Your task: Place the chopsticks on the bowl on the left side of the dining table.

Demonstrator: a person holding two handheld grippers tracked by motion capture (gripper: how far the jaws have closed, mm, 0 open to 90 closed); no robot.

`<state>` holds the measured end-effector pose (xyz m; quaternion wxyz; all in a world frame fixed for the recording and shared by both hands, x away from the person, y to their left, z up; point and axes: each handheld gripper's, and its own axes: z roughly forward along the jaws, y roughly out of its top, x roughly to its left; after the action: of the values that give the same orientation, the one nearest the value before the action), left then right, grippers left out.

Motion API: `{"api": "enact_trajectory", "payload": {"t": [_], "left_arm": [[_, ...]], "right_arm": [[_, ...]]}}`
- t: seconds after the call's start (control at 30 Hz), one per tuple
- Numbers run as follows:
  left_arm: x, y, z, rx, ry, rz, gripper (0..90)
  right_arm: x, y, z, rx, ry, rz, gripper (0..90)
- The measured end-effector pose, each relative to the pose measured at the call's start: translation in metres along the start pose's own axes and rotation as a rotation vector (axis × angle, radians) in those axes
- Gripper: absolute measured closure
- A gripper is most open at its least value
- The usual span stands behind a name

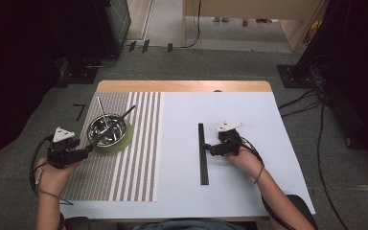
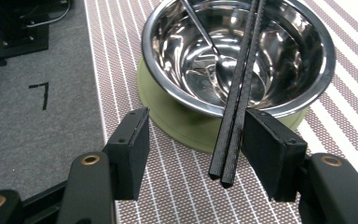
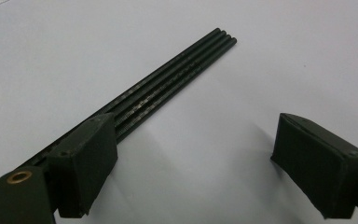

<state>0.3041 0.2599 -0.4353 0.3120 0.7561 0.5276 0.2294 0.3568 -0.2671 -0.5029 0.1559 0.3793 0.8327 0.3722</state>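
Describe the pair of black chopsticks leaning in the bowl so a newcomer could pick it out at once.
Start at the striped mat on the table's left half, where a steel bowl sits on a green saucer. The black chopsticks lean across its rim, their lower ends between the left claw's open jaws. Unlike the bowl's silver spoon, they are black, and unlike the chopsticks bundle flat on the white sheet, they slant.

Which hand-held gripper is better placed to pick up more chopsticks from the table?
The right hand-held gripper: its open jaws sit right beside the row of chopsticks on the white table. The left hand-held gripper is over at the bowl.
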Motion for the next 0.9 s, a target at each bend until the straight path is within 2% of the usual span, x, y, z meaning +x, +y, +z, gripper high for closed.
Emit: {"api": "enact_trajectory", "payload": {"t": [0.47, 0.9], "left_arm": [[0.014, 0.002, 0.007, -0.017, 0.042, -0.029, 43.2], [0.026, 0.005, 0.015, -0.049, 0.080, -0.082, 47.0]], "right_arm": [[0.000, 0.000, 0.000, 0.000, 0.000, 0.000, 13.6], [0.000, 0.000, 0.000, 0.000, 0.001, -0.001, 13.6]]}}
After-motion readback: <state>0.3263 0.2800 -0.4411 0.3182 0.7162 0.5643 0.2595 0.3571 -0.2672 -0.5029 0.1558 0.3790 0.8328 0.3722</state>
